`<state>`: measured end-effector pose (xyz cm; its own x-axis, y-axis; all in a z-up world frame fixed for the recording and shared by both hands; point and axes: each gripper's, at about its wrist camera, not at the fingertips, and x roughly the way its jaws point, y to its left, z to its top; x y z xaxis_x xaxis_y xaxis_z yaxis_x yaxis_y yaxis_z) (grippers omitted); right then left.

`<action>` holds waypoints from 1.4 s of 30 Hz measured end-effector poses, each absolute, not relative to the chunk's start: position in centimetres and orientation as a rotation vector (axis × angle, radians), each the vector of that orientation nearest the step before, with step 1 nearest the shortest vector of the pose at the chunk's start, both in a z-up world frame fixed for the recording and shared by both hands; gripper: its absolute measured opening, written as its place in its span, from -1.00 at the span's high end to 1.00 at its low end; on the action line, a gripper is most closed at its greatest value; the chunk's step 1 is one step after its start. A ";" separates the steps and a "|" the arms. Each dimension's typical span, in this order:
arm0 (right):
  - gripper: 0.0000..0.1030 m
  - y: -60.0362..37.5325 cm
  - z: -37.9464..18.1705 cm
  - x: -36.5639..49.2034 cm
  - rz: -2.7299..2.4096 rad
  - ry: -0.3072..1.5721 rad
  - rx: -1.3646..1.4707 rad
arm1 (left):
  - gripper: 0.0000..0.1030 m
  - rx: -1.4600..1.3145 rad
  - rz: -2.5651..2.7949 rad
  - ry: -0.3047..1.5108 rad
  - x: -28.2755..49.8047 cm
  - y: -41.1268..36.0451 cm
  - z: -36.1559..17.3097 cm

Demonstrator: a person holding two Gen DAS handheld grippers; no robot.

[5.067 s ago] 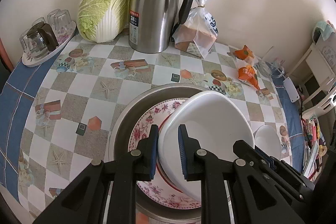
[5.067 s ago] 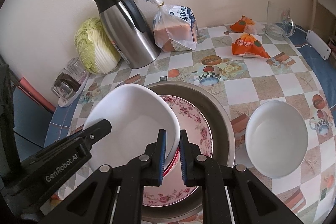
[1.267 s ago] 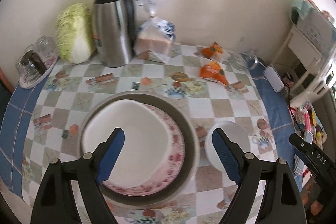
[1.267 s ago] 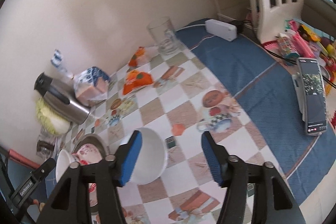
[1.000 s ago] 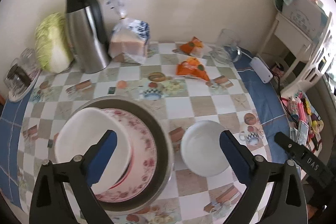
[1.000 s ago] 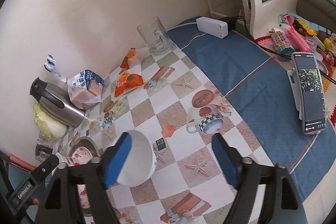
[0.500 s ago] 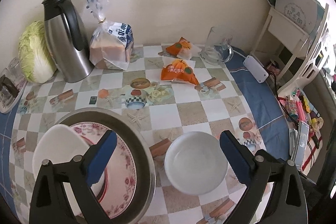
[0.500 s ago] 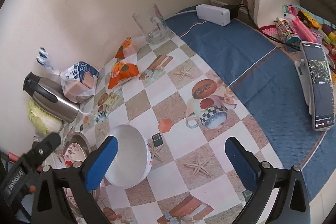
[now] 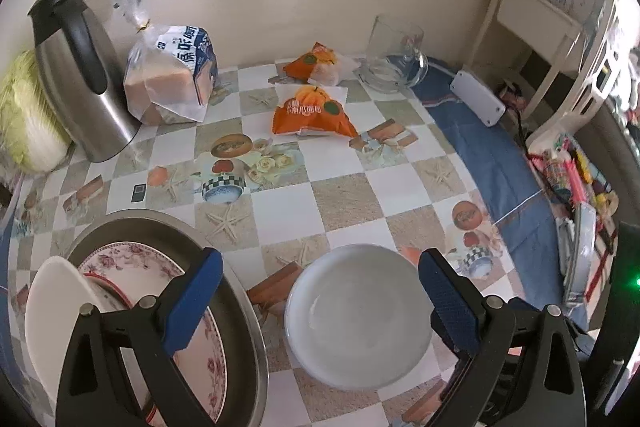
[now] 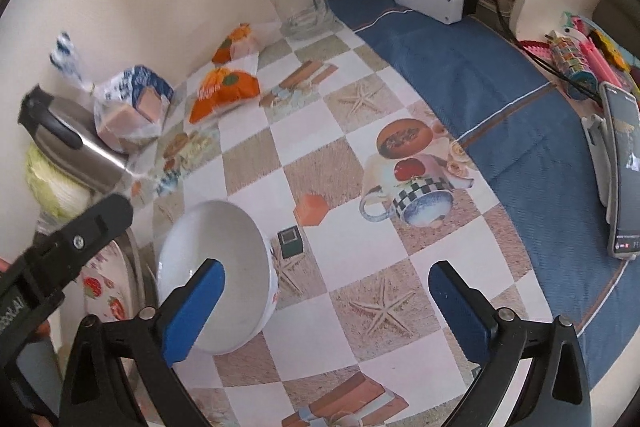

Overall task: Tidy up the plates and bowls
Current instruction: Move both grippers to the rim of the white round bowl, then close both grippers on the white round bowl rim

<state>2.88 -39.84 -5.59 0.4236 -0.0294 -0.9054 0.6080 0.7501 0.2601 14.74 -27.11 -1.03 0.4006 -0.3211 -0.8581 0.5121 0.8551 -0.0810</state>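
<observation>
A white bowl (image 9: 358, 315) stands on the checked tablecloth, right of a metal basin (image 9: 240, 307). The basin holds a floral plate (image 9: 208, 343) with a white dish (image 9: 48, 319) on it. My left gripper (image 9: 318, 303) is wide open and empty, its fingers either side of the white bowl from above. My right gripper (image 10: 324, 307) is wide open and empty, just right of the same bowl (image 10: 216, 275), with its left finger (image 10: 192, 311) over the bowl's rim. The left gripper's arm (image 10: 60, 247) shows at the left of the right wrist view.
A steel thermos (image 9: 76, 71), cabbage (image 9: 24, 123), bagged bread (image 9: 172, 83), two orange snack packs (image 9: 312, 111) and a glass mug (image 9: 396, 59) line the wall. A white adapter (image 10: 430, 1) and a phone on a stand (image 10: 622, 171) lie on the blue cloth at right.
Both grippers let go of the white dish, which now rests on the floral plate, and opened wide. Both have moved right, toward the white bowl.
</observation>
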 end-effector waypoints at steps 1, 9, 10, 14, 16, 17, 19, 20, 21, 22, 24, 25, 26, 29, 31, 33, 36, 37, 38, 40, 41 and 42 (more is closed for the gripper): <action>-1.00 -39.7 -5.7 3.0 -0.435 1.076 0.616 | -0.91 0.216 -0.526 1.038 14.8 -27.3 -1.3; -0.61 -38.6 -6.6 4.0 -0.421 1.104 0.564 | -0.86 0.241 -0.511 1.053 14.9 -27.4 -2.3; -0.53 -38.4 -6.7 4.2 -0.412 1.107 0.560 | -0.80 0.243 -0.511 1.055 14.9 -27.4 -2.4; -0.23 -37.9 -6.9 4.5 -0.394 1.110 0.560 | -0.52 0.255 -0.510 1.068 15.1 -27.5 -2.8; 0.02 -37.8 -7.0 4.5 -0.392 1.113 0.557 | -0.49 0.265 -0.509 1.074 15.1 -27.6 -3.1; 0.07 -37.8 -7.1 4.6 -0.392 1.118 0.554 | -0.43 0.266 -0.510 1.076 15.0 -27.6 -3.1; 0.25 -37.7 -7.1 4.6 -0.391 1.119 0.547 | -0.31 0.261 -0.516 1.086 15.1 -27.6 -3.3; 0.28 -37.7 -7.1 4.6 -0.388 1.117 0.546 | -0.30 0.257 -0.517 1.093 15.1 -27.6 -3.4; 0.30 -37.7 -7.2 4.6 -0.384 1.115 0.547 | -0.30 0.259 -0.515 1.099 15.1 -27.7 -3.6; 0.31 -37.7 -7.2 4.6 -0.384 1.115 0.546 | -0.30 0.261 -0.514 1.104 15.1 -27.7 -3.7; 0.33 -37.7 -7.2 4.6 -0.382 1.114 0.548 | -0.24 0.260 -0.514 1.116 15.2 -27.7 -4.0; 0.34 -37.7 -7.2 4.6 -0.382 1.112 0.550 | -0.23 0.258 -0.513 1.122 15.2 -27.7 -4.1; 0.35 -37.8 -7.2 4.6 -0.383 1.110 0.552 | -0.22 0.258 -0.513 1.125 15.2 -27.7 -4.2; 0.39 -38.1 -7.1 4.4 -0.401 1.106 0.548 | -0.19 0.255 -0.518 1.137 15.2 -27.7 -4.5; 0.43 -38.5 -7.1 4.2 -0.414 1.101 0.557 | -0.04 0.259 -0.522 1.144 15.1 -27.8 -4.7; 0.43 -38.8 -7.1 4.0 -0.422 1.098 0.567 | 0.03 0.262 -0.524 1.156 15.1 -27.9 -5.1; 0.46 -39.1 -7.1 3.9 -0.428 1.093 0.576 | 0.17 0.267 -0.527 1.175 15.1 -28.1 -5.7; 0.46 -39.1 -7.2 3.9 -0.427 1.094 0.578 | 0.20 0.268 -0.529 1.182 15.1 -28.1 -6.0; 0.46 -39.1 -7.3 3.9 -0.423 1.095 0.581 | 0.26 0.269 -0.530 1.189 15.1 -28.2 -6.2; 0.49 -39.1 -7.5 4.0 -0.420 1.101 0.585 | 0.36 0.271 -0.536 1.201 15.0 -28.2 -6.7; 0.51 -39.1 -7.6 4.0 -0.415 1.102 0.589 | 0.46 0.274 -0.537 1.205 15.0 -28.3 -6.9; 0.55 -39.0 -7.7 4.1 -0.412 1.103 0.594 | 0.53 0.276 -0.538 1.209 15.0 -28.3 -7.0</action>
